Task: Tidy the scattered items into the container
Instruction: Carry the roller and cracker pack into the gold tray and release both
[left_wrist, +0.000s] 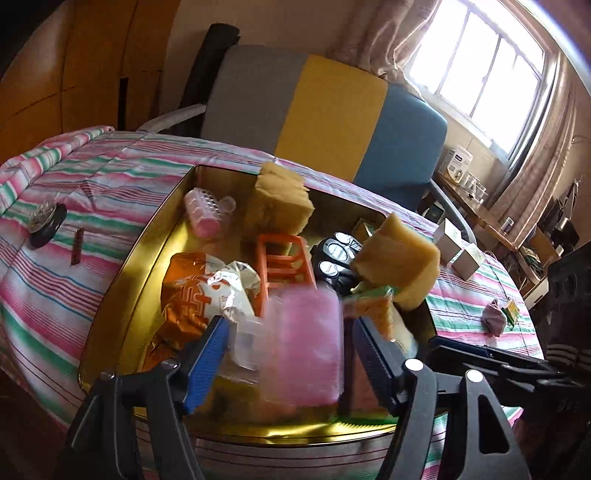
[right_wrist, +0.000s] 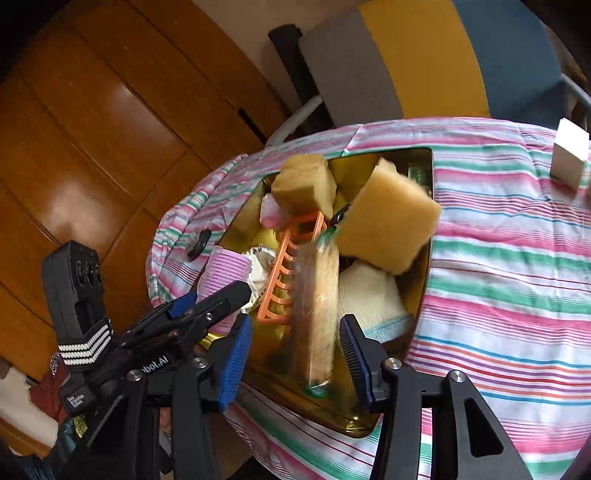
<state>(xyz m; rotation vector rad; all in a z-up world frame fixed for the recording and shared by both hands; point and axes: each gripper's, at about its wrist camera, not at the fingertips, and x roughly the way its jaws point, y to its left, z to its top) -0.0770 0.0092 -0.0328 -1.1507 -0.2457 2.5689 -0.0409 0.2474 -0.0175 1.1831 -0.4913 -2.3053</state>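
Note:
A gold tin (left_wrist: 122, 280) (right_wrist: 424, 273) sits on the striped cloth, filled with two yellow sponges (left_wrist: 280, 199) (left_wrist: 400, 258), an orange rack (left_wrist: 282, 262), a black remote (left_wrist: 334, 258) and an orange foil bag (left_wrist: 184, 295). My left gripper (left_wrist: 291, 365) is open over the tin's near edge; a blurred pink ridged piece (left_wrist: 306, 347) sits between its fingers without touching them. My right gripper (right_wrist: 295, 365) is open too, with a blurred tan packet (right_wrist: 319, 310) standing between its fingers above the tin. In the right wrist view the left gripper (right_wrist: 207, 306) reaches in from the left.
On the striped cloth (left_wrist: 92, 177) lie a black disc (left_wrist: 48, 221), a small brown stick (left_wrist: 77, 245), white boxes (left_wrist: 458, 247) and a pink pouch (left_wrist: 493, 317). A grey, yellow and blue chair back (left_wrist: 325, 118) stands behind. Wooden floor (right_wrist: 92, 129) lies to the left.

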